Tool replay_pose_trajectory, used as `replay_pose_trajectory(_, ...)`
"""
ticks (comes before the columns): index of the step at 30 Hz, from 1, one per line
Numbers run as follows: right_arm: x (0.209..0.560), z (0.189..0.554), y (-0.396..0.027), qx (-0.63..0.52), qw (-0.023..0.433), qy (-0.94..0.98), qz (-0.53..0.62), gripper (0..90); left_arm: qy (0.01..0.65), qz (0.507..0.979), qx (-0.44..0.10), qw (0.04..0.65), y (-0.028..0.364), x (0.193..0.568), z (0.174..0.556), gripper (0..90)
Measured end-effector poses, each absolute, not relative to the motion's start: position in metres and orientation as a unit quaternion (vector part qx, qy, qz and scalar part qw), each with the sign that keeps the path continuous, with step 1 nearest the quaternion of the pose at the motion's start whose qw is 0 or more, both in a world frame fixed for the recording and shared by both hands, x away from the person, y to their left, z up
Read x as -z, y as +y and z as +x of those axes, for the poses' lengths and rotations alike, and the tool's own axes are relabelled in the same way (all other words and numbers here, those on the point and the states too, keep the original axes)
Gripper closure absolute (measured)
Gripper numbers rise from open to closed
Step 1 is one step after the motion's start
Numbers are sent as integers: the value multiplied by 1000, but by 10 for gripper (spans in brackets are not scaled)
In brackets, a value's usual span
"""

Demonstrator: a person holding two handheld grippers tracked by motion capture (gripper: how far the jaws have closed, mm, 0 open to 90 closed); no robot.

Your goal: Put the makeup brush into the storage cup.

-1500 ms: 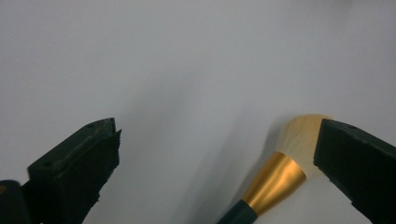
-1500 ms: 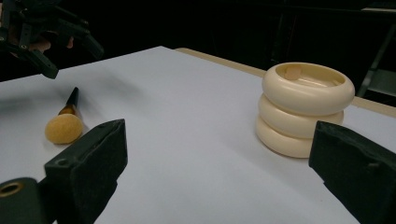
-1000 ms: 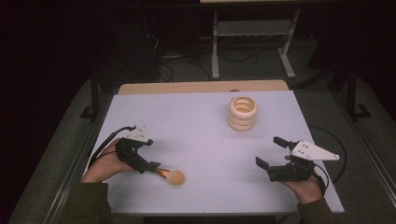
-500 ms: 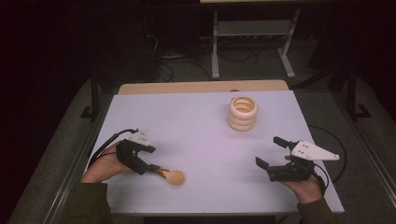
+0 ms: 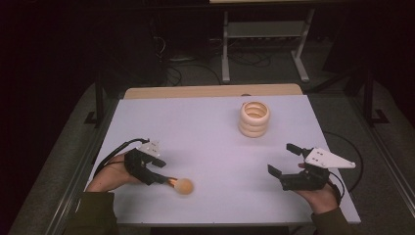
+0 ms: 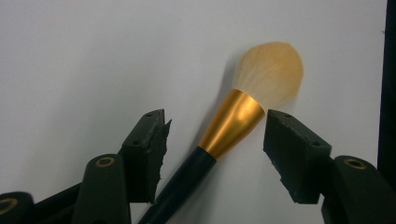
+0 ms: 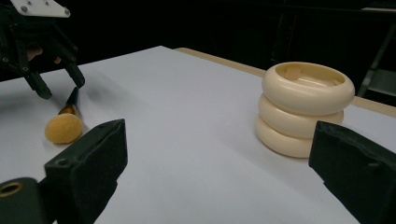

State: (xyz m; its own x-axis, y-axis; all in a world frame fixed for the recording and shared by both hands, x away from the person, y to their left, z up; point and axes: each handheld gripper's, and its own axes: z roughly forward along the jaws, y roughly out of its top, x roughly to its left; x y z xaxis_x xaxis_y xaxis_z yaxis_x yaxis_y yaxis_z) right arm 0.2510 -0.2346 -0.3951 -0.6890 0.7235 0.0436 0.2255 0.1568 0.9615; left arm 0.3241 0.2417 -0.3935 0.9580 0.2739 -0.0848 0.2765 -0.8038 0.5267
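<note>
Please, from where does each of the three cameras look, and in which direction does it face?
High view: above the person's side, facing forward and down; both hands, left gripper, right gripper.
Left gripper view: along its own jaws, which have just been closing, pads apart from the makeup brush between them.
Right gripper view: across the table, own open jaws.
Shared: brush, ribbed holder.

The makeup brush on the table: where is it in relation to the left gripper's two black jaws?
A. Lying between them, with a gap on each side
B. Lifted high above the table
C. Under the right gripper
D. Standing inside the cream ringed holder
A: in the left gripper view the makeup brush lies on the table between the jaws of the left gripper, which have just been closing but do not yet touch it.
</note>
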Motion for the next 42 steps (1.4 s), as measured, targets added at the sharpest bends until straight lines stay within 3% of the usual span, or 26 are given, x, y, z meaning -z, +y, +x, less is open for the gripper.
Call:
replay_pose_trajectory(26, 395, 251, -234, -561, 221, 728, 326, 37, 113, 969, 3, 222, 231, 407, 321, 529)
replay_pose_trajectory(42, 395, 251, -234, -560, 222, 728, 327, 38, 104, 970, 5, 219, 231, 410, 321, 567)
